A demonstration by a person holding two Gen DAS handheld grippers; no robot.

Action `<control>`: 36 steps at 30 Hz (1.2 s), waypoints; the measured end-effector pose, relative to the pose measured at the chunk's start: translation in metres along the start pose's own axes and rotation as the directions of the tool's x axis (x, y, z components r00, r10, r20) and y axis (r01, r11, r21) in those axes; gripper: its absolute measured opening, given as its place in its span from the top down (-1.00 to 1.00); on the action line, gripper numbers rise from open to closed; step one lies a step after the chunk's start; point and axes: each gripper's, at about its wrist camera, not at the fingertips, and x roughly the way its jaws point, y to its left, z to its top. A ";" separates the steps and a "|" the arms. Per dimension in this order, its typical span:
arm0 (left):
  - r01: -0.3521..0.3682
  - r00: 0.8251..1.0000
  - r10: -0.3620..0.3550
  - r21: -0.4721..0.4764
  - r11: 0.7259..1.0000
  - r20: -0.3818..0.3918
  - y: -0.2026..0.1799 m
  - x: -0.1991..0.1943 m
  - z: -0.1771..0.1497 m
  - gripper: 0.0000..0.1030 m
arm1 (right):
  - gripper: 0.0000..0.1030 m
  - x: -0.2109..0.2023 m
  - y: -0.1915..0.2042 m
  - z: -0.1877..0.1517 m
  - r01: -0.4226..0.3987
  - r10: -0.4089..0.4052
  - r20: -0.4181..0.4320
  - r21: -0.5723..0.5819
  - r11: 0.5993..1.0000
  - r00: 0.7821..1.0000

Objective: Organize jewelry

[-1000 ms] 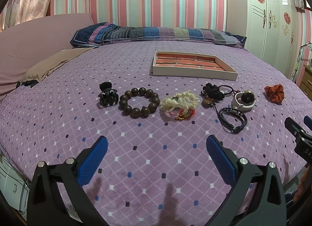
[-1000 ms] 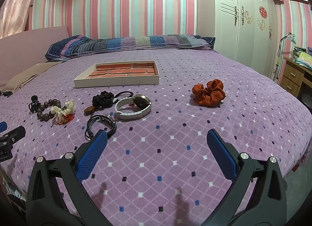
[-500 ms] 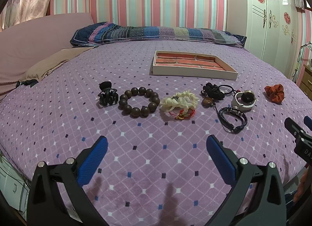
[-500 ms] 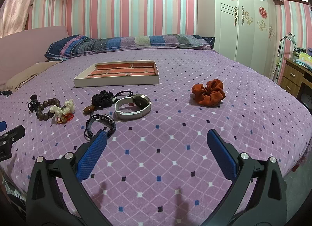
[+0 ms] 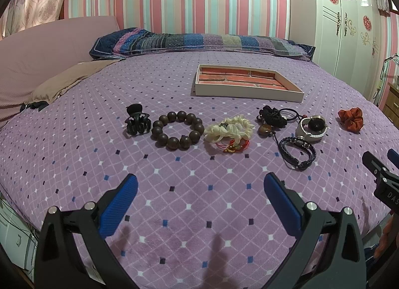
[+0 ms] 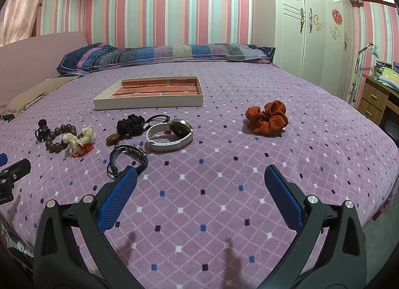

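Note:
A row of accessories lies on the purple bedspread: black claw clip point(image 5: 137, 122), brown bead bracelet point(image 5: 178, 129), cream scrunchie point(image 5: 229, 129) over a red cord charm, black scrunchie point(image 5: 273, 116), braided black bracelet point(image 5: 298, 152), white-strapped watch point(image 6: 170, 134) and orange scrunchie point(image 6: 266, 117). Behind them sits a shallow white tray point(image 5: 249, 92) lined with brick pattern, holding nothing. My left gripper point(image 5: 199, 190) hovers open in front of the row. My right gripper point(image 6: 200, 183) is open too, its left finger point(image 6: 119, 196) just before the braided bracelet point(image 6: 127, 158).
A striped pillow point(image 5: 199, 42) lies along the far edge of the bed, and a tan cloth point(image 5: 67, 79) at the left. White wardrobe point(image 6: 316, 27) and a wooden desk point(image 6: 379, 99) stand to the right. The other gripper's tip point(image 5: 379, 172) shows at the right edge.

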 end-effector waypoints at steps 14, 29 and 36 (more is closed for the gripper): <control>-0.003 1.000 0.003 0.001 1.000 0.001 -0.002 0.000 0.000 -0.92 | -0.92 0.002 0.001 -0.001 -0.001 0.001 -0.005 -0.003 1.000 1.000; -0.002 1.000 0.002 0.002 1.000 -0.001 -0.003 0.001 0.000 -0.92 | -0.92 0.002 0.001 -0.001 -0.001 0.001 -0.005 -0.004 1.000 1.000; -0.002 1.000 0.002 0.000 1.000 0.000 -0.003 0.001 0.000 -0.92 | -0.92 0.003 0.002 0.000 0.000 0.000 -0.005 -0.004 1.000 1.000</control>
